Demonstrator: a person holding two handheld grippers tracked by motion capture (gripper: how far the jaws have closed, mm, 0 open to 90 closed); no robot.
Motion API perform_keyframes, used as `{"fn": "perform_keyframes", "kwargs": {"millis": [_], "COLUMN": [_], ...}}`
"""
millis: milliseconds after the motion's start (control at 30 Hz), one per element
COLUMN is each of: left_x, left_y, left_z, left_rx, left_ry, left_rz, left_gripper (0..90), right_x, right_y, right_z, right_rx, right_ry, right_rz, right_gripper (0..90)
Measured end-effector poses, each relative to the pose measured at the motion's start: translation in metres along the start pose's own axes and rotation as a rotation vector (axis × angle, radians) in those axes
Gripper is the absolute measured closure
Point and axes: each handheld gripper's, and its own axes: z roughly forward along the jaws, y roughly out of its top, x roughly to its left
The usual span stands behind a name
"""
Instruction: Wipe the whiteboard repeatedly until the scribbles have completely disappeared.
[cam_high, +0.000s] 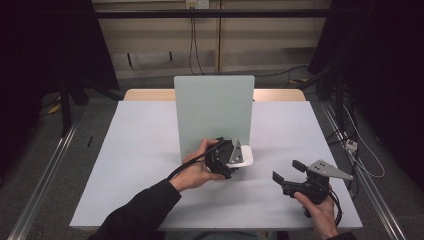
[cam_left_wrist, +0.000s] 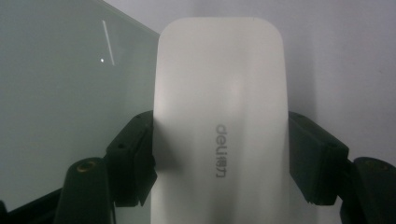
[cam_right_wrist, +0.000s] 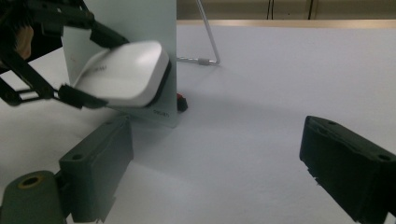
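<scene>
The counter (cam_high: 140, 150) is a pale grey-white sheet laid over a wooden top, whose edge shows as a strip along the far side. Directly on it stands an upright pale green board (cam_high: 214, 112), just beyond the left jaws and well to the side of the right jaws. A thin wire stand (cam_right_wrist: 208, 44) props the board from behind, its foot resting on the counter. A small red and black piece (cam_right_wrist: 181, 102) sits at the board's lower corner, ahead of the right jaws.

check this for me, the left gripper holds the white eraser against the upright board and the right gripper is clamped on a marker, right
Not quite. The right gripper is open and holds nothing, as the right gripper view shows. The left gripper does hold the white eraser against the upright board.
</scene>
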Motion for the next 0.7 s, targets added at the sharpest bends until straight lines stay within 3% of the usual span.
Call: {"fn": "perform_keyframes", "kwargs": {"millis": [100,167,300,467,700], "left_x": [-0.004,-0.007,-0.005,-0.004,-0.010], "left_y": [-0.002,-0.002,-0.001,0.006,0.008], "left_z": [0.009,0.011,0.010,0.008,0.011], "left_rx": [0.045,0.050,0.038,-0.003,-0.001], "left_ry": [-0.069,-0.053,-0.058,-0.011,0.022], "left_rz": [0.019,0.032,0.018,0.014,0.054], "left_gripper": [31.1,31.1,31.1,31.1,31.1], "right_x": [0.000,0.000,0.000,0.000,0.000], "right_y": [0.000,0.000,0.000,0.000,0.000], "right_z": [0.000,0.000,0.000,0.000,0.000], "right_rx": [-0.001,-0.003,-0.002,-0.002,-0.002], "right_ry": [-0.001,0.000,0.001,0.001,0.002], "right_rz": [0.001,-0.001,0.000,0.001,0.001], "right_gripper": [9.4,9.4,9.4,9.4,9.4]}}
